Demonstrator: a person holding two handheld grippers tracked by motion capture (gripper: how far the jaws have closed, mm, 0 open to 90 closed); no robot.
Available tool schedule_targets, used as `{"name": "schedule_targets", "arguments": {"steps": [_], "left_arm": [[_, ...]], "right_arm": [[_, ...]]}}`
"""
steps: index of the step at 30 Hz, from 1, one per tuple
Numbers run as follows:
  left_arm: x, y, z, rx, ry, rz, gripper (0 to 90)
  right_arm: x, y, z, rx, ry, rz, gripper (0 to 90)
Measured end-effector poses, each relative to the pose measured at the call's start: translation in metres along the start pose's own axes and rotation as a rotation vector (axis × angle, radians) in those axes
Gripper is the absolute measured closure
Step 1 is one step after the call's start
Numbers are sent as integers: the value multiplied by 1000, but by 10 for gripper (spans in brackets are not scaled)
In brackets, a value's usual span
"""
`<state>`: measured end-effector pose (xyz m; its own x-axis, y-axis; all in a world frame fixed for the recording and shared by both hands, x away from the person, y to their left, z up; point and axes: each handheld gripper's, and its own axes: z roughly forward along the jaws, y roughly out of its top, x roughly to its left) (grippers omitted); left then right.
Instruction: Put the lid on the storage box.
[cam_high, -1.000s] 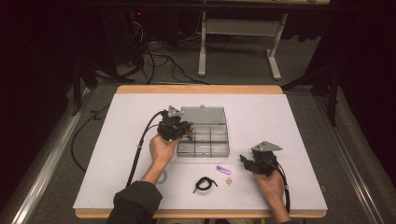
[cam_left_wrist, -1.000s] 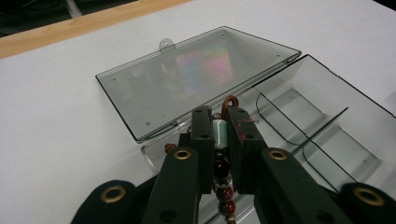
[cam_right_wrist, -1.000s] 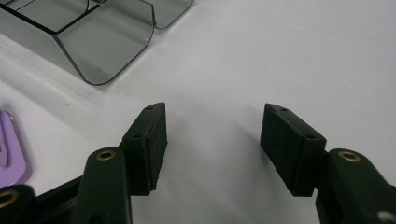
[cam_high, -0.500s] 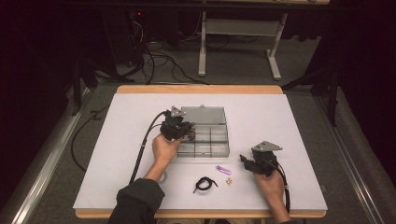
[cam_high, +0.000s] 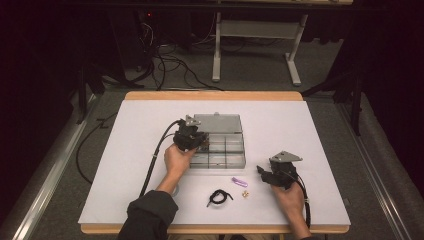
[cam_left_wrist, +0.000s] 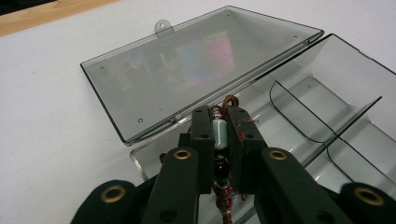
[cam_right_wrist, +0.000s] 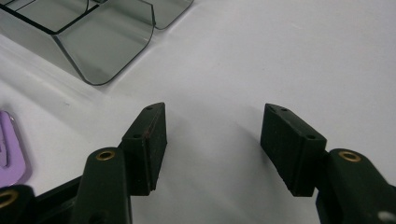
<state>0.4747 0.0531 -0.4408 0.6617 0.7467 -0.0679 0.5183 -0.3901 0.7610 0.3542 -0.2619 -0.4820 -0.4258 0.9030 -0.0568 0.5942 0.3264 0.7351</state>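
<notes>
Beads on a string, dark red and pale green, were the thing in hand at this moment. From the high view, the left hand-held gripper (cam_high: 192, 136) hung over the left end of the clear grey plastic compartment box (cam_high: 235, 150), whose lid lay open flat behind it on the white table (cam_high: 130, 150). The right hand-held gripper (cam_high: 267, 172) rested on the table well apart from the box. A small purple clip (cam_high: 239, 181), a black cord (cam_high: 219, 196) and a tiny brass piece (cam_high: 245, 193) lay in front of the box, not yet sorted.

In the left gripper view, the jaws were clenched on the beaded string (cam_left_wrist: 219, 135), held just above a compartment, so I judged that this piece was nearly placed but not released.

In the right gripper view, the jaws stood wide apart and held nothing; the purple clip lay near.
</notes>
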Motion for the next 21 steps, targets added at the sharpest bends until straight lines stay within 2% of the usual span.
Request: {"name": "schedule_targets", "arguments": {"steps": [6,14,21], "left_arm": [[-1,-1,1,14,4,12,821],[-2,-6,9,73,23,36,820],[-1,-7,8,71,16,35,809]], "right_arm": [[0,0,0,0,0,0,418],[0,0,0,0,0,0,418],[0,0,0,0,0,0,417]]}}
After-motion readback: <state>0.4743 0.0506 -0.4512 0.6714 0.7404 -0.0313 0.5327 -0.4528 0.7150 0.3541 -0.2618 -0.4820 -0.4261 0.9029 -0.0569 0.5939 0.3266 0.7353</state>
